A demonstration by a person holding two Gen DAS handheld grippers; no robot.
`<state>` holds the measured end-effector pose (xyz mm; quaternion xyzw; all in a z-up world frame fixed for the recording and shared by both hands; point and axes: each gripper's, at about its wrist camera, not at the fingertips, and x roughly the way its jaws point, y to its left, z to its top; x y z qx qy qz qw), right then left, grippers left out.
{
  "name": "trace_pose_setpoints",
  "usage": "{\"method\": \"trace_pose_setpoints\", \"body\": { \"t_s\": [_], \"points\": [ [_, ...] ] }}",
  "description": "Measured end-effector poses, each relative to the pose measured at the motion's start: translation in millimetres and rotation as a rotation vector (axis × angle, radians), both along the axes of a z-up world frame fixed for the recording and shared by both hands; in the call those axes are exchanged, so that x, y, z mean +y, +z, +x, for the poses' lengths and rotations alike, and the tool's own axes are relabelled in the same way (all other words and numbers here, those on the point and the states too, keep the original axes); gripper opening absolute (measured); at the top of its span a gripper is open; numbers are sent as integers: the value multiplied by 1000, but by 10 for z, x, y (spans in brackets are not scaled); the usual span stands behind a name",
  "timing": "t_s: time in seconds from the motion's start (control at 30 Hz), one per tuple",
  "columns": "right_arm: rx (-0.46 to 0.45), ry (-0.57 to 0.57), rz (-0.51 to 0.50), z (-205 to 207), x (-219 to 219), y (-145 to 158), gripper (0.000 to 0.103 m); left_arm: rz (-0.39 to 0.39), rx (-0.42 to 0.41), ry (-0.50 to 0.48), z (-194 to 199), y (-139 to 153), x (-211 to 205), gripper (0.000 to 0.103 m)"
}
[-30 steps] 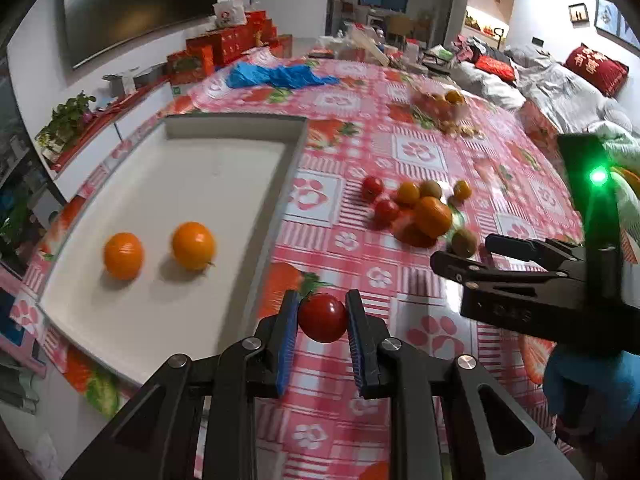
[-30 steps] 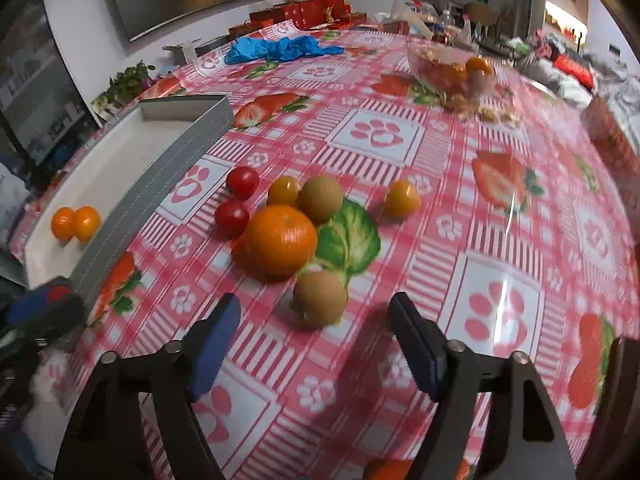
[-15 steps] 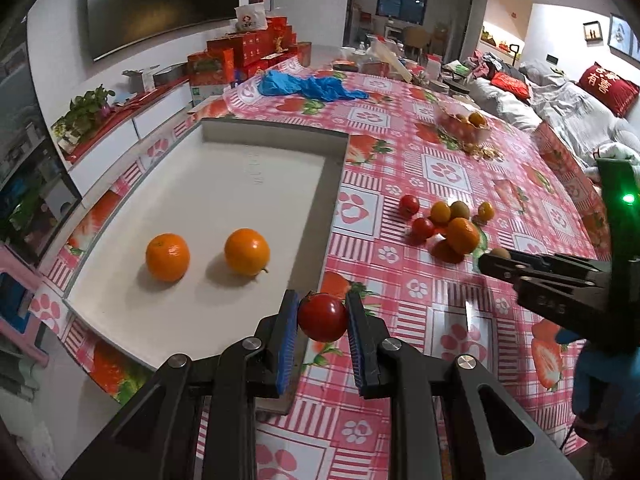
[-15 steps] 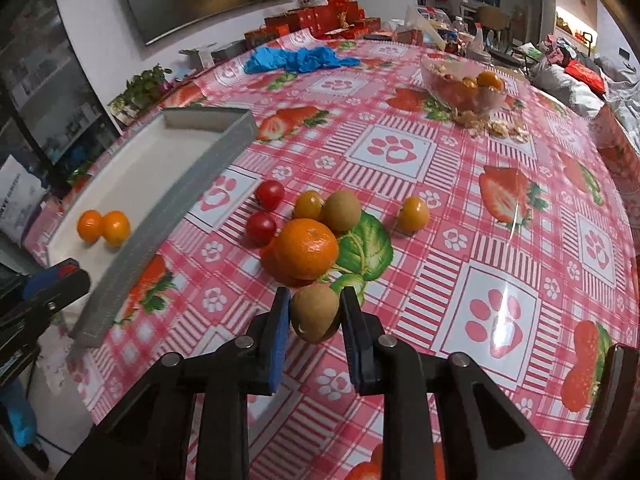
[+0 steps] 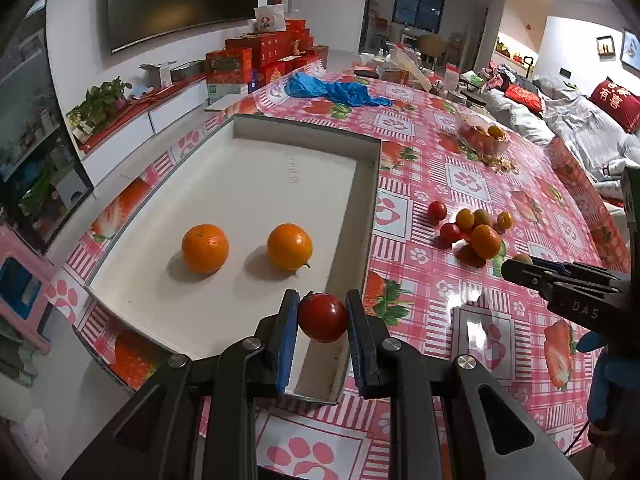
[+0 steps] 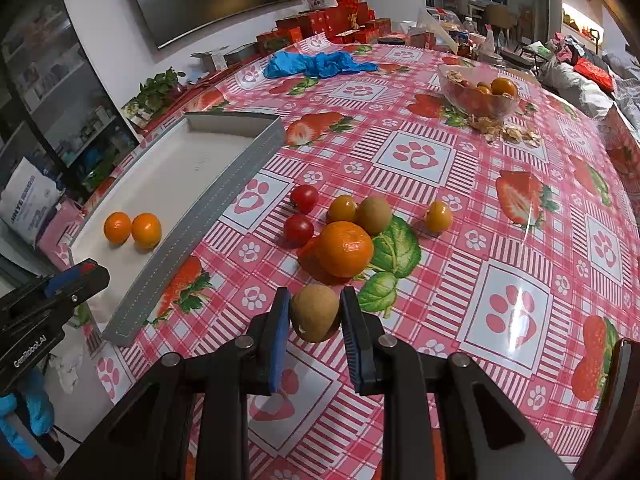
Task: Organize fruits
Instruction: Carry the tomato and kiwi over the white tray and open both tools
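Note:
My left gripper (image 5: pixel 323 322) is shut on a red cherry tomato (image 5: pixel 323 317), held above the near right corner of the white tray (image 5: pixel 370 208). Two oranges (image 5: pixel 205 247) (image 5: pixel 289 246) lie in the tray. In the right wrist view my right gripper (image 6: pixel 315 320) is shut on a brown kiwi (image 6: pixel 315 313), lifted just off the tablecloth. Behind it lie a big orange (image 6: pixel 345 249), two cherry tomatoes (image 6: pixel 299 229) (image 6: pixel 304 198), a second kiwi (image 6: pixel 374 214) and two small yellow-orange fruits (image 6: pixel 342 208) (image 6: pixel 438 217). The right gripper (image 5: pixel 520 266) also shows at the right edge of the left wrist view.
A glass bowl (image 6: pixel 478 94) of fruit with husks beside it stands far back on the table. Blue gloves (image 6: pixel 316 65) lie at the far end. Red gift boxes (image 5: pixel 266 56) and a TV line the wall. The tray's grey wall (image 6: pixel 212 220) lies left of the fruit pile.
My right gripper closed on the kiwi and lifted it slightly. My left gripper carried the tomato leftward, from above the tablecloth to above the tray's corner.

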<state>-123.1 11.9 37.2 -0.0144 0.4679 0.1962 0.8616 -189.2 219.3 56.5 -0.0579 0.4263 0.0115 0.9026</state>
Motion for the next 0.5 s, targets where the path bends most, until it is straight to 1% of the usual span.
{"method": "trace_pose_setpoints", "body": {
  "t_s": [0.27,0.5],
  "points": [
    [-20,22,-9,-45,137,103,28,-20,-9,13,-24,-9,87,25],
    [-29,66,-16,-31,382,198,28,-44,-20,27,15,3,193,25]
  ]
}}
